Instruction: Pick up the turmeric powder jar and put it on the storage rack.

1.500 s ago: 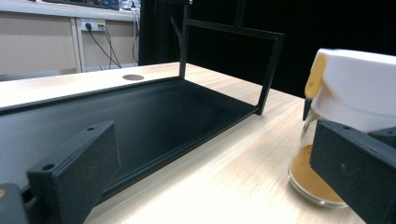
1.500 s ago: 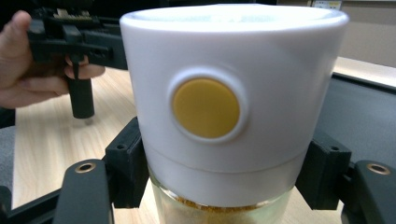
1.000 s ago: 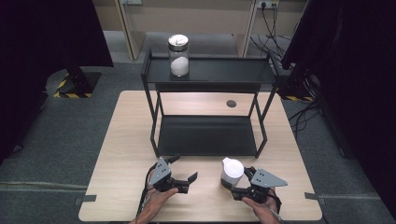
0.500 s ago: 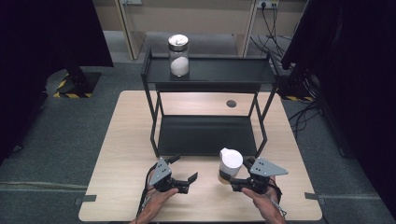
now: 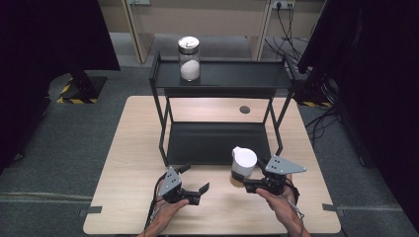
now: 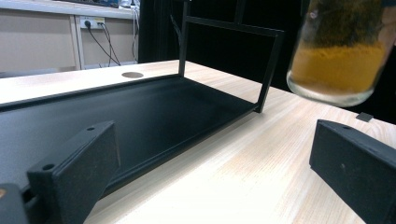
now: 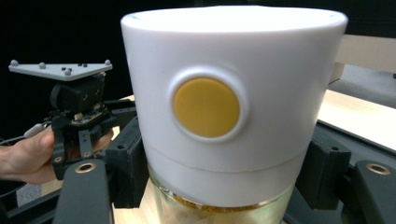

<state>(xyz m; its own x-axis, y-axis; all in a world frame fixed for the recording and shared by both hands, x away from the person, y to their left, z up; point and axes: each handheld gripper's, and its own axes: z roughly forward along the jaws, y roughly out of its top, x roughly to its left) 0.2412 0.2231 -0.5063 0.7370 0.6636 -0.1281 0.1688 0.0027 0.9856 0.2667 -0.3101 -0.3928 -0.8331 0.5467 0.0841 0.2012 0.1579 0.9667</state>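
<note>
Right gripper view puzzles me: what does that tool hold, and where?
The right tool grips the yellow-powder jar by its glass body, just below the white lid.

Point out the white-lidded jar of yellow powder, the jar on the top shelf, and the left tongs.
jar of yellow powder [image 7: 205, 107], right gripper view, yellow disc on its white lid
jar on the top shelf [image 5: 189, 69], high view, glass body
left tongs [image 5: 193, 178], high view, between the open tips

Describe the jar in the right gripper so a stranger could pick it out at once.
Start at the black two-tier rack on the wooden table; in front of its lower shelf, toward the right, the right gripper grips a glass jar. It has a tall white lid and yellow-orange powder inside, unlike the jar of white powder on the top shelf.
</note>
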